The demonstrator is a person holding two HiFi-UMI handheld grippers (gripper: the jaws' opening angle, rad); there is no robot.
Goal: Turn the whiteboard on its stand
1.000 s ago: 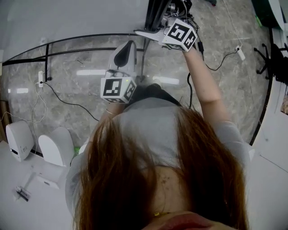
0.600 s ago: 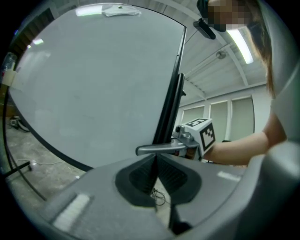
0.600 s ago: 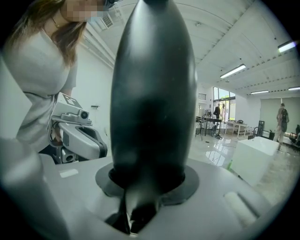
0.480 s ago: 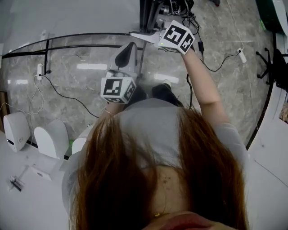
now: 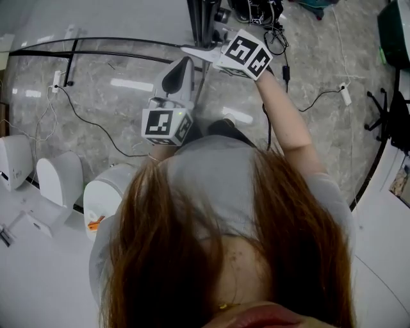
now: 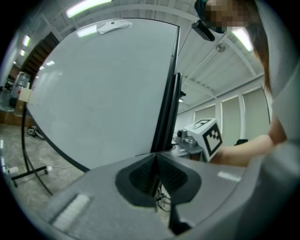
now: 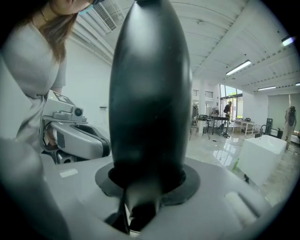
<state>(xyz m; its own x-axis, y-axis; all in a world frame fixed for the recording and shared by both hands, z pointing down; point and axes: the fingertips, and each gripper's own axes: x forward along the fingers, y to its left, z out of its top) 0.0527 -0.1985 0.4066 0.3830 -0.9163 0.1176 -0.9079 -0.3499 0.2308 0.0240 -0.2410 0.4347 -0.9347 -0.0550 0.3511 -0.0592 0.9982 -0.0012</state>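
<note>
The whiteboard (image 5: 96,19) (image 6: 103,89) stands in front of me, a large white panel. Its black side frame (image 5: 200,22) (image 6: 166,112) runs along the right edge. My right gripper (image 5: 198,51) (image 7: 140,187) is shut on that frame (image 7: 150,93), which fills the space between its jaws. My left gripper (image 5: 184,64) (image 6: 156,176) sits just below and left of it. Its jaws are shut together and point at the frame's edge, with nothing seen between them. I cannot tell whether they touch the frame.
Black cables and a white power strip (image 5: 344,93) lie on the marble floor. Several white rounded units (image 5: 61,182) stand at the left. A chair base (image 5: 391,102) is at the far right. A white block (image 7: 262,150) stands on the floor beyond the frame.
The right gripper and the black frame it holds have shifted left in the head view. The left gripper stays close below them. The white units at the left have slid across the view.
</note>
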